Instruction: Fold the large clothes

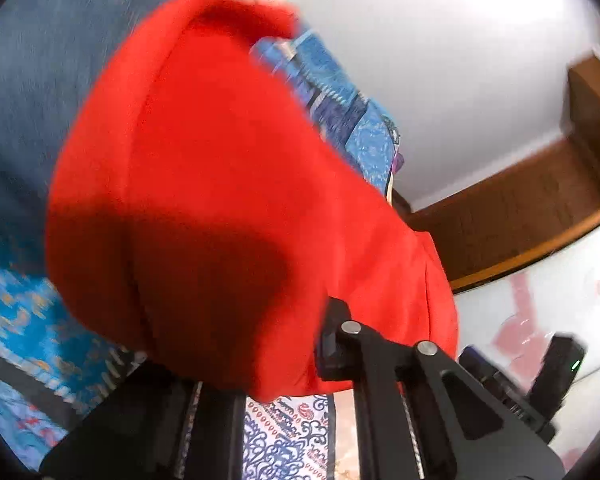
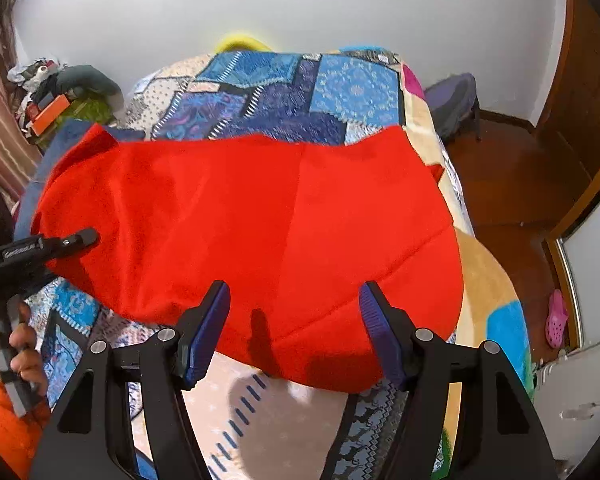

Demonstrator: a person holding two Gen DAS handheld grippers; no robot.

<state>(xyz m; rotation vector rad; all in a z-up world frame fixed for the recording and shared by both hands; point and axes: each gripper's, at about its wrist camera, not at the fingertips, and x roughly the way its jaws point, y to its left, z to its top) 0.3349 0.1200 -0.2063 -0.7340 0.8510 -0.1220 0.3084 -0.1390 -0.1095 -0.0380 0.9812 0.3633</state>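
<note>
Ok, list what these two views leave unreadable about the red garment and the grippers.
- Left gripper grip: in the left wrist view, blur and red garment cover the fingertips; whether the cloth is pinched cannot be told.
- Garment type: no sleeves or collar seen in the right wrist view; its left edge runs behind the left gripper.
- Patchwork bedspread: its middle lies hidden under the garment.
- Right gripper: open, clearly seen.

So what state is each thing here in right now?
Red garment: spread on the bed, near edge partly folded.
Left gripper: shut at the garment's edge.
Right gripper: open, holding nothing.
Bedspread: lying flat under the garment.
</note>
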